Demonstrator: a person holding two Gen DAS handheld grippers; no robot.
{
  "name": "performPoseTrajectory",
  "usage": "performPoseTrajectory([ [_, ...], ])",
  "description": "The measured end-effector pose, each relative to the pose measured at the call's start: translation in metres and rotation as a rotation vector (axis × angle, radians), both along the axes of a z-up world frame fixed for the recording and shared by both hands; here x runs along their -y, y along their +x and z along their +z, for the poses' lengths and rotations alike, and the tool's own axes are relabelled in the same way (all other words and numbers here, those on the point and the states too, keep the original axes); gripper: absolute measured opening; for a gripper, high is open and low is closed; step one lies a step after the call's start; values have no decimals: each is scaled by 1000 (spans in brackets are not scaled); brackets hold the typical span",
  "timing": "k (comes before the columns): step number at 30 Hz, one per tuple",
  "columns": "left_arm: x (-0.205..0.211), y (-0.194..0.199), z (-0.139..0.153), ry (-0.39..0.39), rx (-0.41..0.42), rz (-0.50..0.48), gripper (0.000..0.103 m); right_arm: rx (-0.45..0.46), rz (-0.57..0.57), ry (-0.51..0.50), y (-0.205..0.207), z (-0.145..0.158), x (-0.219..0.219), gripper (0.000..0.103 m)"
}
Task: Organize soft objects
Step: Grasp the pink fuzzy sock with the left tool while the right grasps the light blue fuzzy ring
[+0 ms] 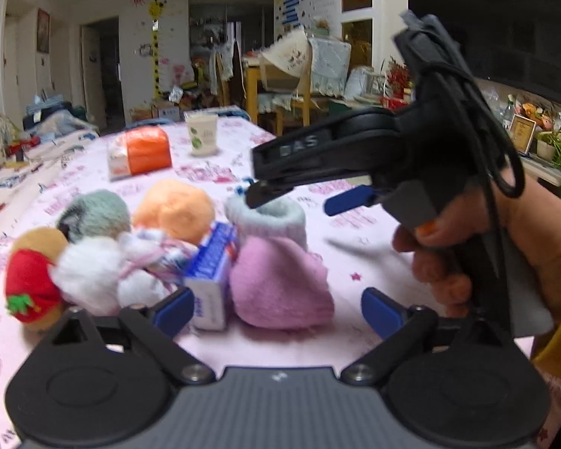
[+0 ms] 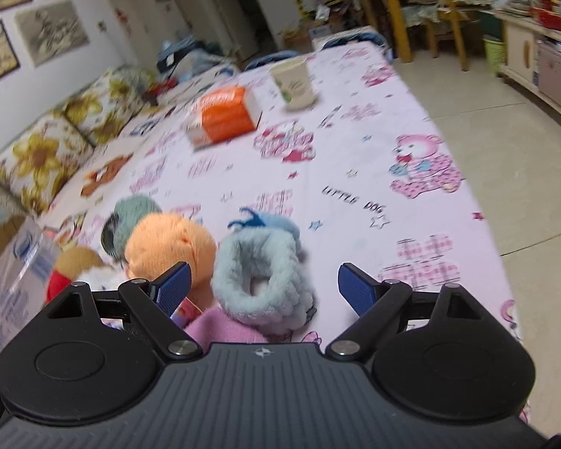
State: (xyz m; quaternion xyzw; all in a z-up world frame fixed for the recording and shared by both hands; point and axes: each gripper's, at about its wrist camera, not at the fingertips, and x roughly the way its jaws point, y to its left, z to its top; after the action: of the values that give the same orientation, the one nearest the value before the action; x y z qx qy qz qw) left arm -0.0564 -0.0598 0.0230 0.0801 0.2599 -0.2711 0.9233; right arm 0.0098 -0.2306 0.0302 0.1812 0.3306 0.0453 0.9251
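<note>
A cluster of soft items lies on the pink tablecloth: a pink sock, a pale blue fuzzy sock, an orange plush ball, a grey-green plush ball, a white fluffy toy and a red-and-tan plush. A small blue-white box sits among them. My left gripper is open, with the pink sock and box between its fingers. My right gripper is open just over the pale blue sock; it also shows in the left wrist view.
An orange tissue pack and a paper cup stand farther back on the table. A floral sofa runs along the left. The table's right edge drops to the tiled floor. A cardboard box is at near left.
</note>
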Motion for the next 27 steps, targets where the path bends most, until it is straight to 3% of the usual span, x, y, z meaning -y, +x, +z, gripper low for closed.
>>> performPoseTrajectory([
  [4,2,12,-7,-26,-44,11,91,-17,41,-15,11,-6,-10,102],
  [9,4,27,-14,-52,-89,18,89,-30,67,-22,25,-12,-19,85],
  [13,7,36,-15,-61,-102,26,89,-22,73,-39,28,-13,-25,77],
  [15,9,40,-16,-62,-107,31,86,-13,75,-37,26,-14,-23,67],
  [16,10,42,-16,-62,-113,28,82,-10,74,-39,27,-14,-22,65],
  [19,10,51,-17,-80,-157,18,56,-8,76,-20,30,-13,-19,57],
  [23,9,52,-16,-93,-183,11,49,5,83,-10,23,-12,-11,42],
  [27,4,49,-14,-107,-188,15,46,18,61,1,17,-13,-8,38],
])
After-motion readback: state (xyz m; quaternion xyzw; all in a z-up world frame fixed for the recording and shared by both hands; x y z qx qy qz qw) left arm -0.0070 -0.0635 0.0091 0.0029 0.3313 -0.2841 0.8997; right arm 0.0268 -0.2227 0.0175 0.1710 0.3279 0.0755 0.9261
